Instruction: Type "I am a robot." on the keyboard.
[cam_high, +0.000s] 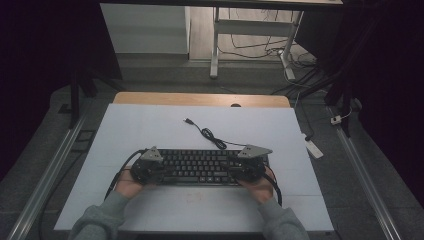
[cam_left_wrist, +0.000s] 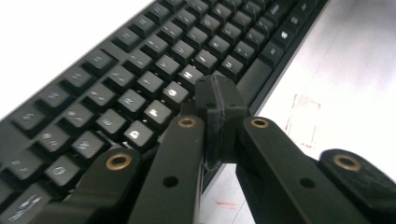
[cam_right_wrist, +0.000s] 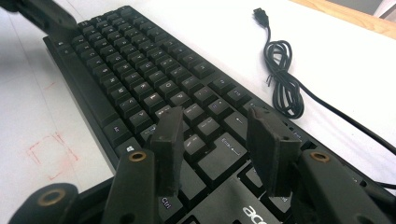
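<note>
We see the black keyboard (cam_high: 200, 167) lying on the white tabletop (cam_high: 150, 130), toward six o'clock. Our left gripper (cam_left_wrist: 219, 100), jaws pressed together, hovers over its nine o'clock end. Our right gripper (cam_right_wrist: 219, 140), jaws spread, hangs above the three o'clock end. The keyboard's cable (cam_high: 210, 135) coils toward twelve o'clock.

In the left gripper view the keyboard (cam_left_wrist: 140, 84) runs off the frame at both ends, its nearest keys are blurred, and the left claw (cam_left_wrist: 219, 116) covers part of its front edge. In the right gripper view the cable (cam_right_wrist: 285, 93) leaves at the right edge. From the high view the key legends are too small to read.
</note>
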